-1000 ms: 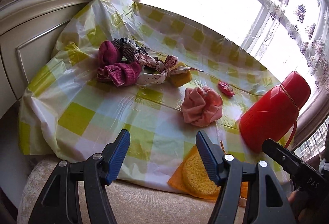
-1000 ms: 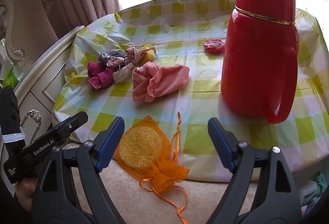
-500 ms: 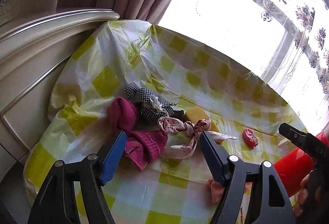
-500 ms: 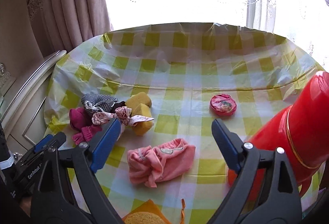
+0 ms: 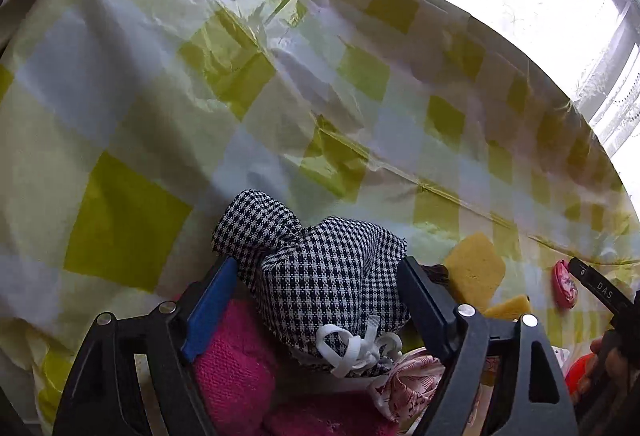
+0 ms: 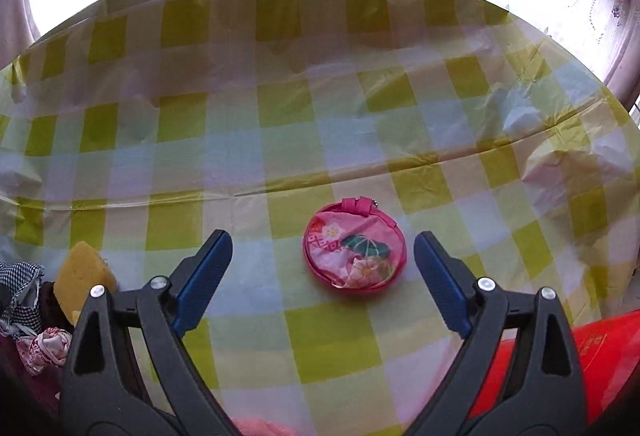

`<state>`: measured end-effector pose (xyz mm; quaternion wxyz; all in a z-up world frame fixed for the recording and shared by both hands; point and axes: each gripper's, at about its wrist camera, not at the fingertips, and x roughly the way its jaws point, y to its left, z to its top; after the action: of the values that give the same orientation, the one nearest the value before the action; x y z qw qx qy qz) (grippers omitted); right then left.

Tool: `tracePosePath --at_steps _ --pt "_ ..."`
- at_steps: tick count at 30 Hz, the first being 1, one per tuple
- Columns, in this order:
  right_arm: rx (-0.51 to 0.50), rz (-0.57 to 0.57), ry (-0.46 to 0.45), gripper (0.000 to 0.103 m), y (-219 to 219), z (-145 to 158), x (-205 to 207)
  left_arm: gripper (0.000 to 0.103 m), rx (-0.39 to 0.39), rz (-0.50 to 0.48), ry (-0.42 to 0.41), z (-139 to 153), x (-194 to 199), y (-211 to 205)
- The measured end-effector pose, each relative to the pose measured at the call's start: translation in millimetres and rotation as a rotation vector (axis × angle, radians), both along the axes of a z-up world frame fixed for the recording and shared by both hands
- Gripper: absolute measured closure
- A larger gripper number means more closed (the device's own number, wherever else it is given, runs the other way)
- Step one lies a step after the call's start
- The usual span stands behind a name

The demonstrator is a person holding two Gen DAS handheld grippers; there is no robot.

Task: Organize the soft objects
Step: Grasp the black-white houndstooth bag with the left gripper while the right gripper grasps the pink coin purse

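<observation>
both grippers have swung in over the checked tablecloth [image 6: 320,124] since 1 s ago; the orange mesh bag w/ the round sponge at the near edge has dropped out of both views.

left gripper [image 5: 316,300]: jaws have just been opening, now wide. houndstooth drawstring pouch [image 5: 320,268] sits between the fingers, right finger looks at or almost at the cloth, left one just clear, can't tell if either presses. not a grip as far as i can see. pouch lies on top of the magenta knit item [image 5: 232,360], floral fabric piece [image 5: 408,376] just to the right, yellow sponge [image 5: 474,268] beside that. earlier this heap was well ahead of the jaws, now it's right under them.

right gripper [image 6: 324,272]: jaws have also just been opening, wide, holding nothing. round pink floral pouch [image 6: 354,250] lies flat on the cloth between the fingers but further out, not touched. red thermos [image 6: 580,360] at lower right, near the right finger. the pink towel seen 0.5 s ago is now only a sliver at the bottom edge.

reading: both hands lined up on separate soft items, pre-grasp. nothing sorted yet by the look of the table. next prob. lower + close. risk on left: the heap is tangled, the pouch's white cord [image 5: 352,348] may drag neighbours along.
</observation>
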<state>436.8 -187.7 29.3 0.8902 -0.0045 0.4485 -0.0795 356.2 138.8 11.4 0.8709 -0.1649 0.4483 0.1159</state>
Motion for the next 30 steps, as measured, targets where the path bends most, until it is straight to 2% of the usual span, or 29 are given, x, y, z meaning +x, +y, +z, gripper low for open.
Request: tracePosePath --at_steps 1,2,3,7,9,10,11,12,14,15,19,21,23,27,30 --pt "0.004 -0.027 0.013 0.01 -4 -7 5 0.027 0.012 -0.011 0.006 -3 3 -2" --pt "0.008 -0.053 0.027 0.01 -8 -13 10 0.038 0.008 -0.025 0.012 -7 6 -3" --pt "0.015 -0.072 0.041 0.01 -12 -20 14 0.059 -0.003 -0.035 0.029 -13 9 -4" --pt "0.118 -0.106 0.095 0.01 -28 -45 30 0.065 0.006 -0.048 0.026 -22 13 -10" --pt "0.139 -0.093 0.085 0.012 -31 -49 36 0.069 -0.003 -0.051 0.018 -22 11 -9" --pt "0.138 -0.073 0.074 0.015 -30 -49 38 0.071 -0.008 -0.053 0.014 -22 10 -9" --pt "0.139 -0.047 0.065 0.027 -28 -47 40 0.072 -0.014 -0.056 0.007 -21 9 -9" --pt "0.155 -0.014 0.056 0.045 -25 -45 42 0.073 -0.018 -0.06 0.0 -21 9 -9" --pt "0.222 0.076 0.062 0.06 -16 -41 47 0.074 -0.023 -0.076 -0.011 -21 7 -11" --pt "0.252 0.136 0.068 0.063 -7 -41 50 0.075 -0.021 -0.086 -0.012 -20 7 -13" --pt "0.243 0.372 0.089 0.067 44 -39 45 0.077 -0.02 -0.128 -0.015 -18 7 -21" --pt "0.24 0.499 0.11 0.076 67 -37 35 0.077 -0.025 -0.16 -0.016 -17 5 -27" --pt "0.221 0.602 0.131 0.08 84 -35 23 0.078 -0.02 -0.193 -0.013 -16 0 -34" --pt "0.155 0.728 0.152 0.085 93 -32 -10 0.08 -0.006 -0.253 -0.008 -13 -14 -50" --pt "0.134 0.754 0.176 0.087 84 -29 -34 0.081 0.008 -0.295 0.0 -12 -36 -68"
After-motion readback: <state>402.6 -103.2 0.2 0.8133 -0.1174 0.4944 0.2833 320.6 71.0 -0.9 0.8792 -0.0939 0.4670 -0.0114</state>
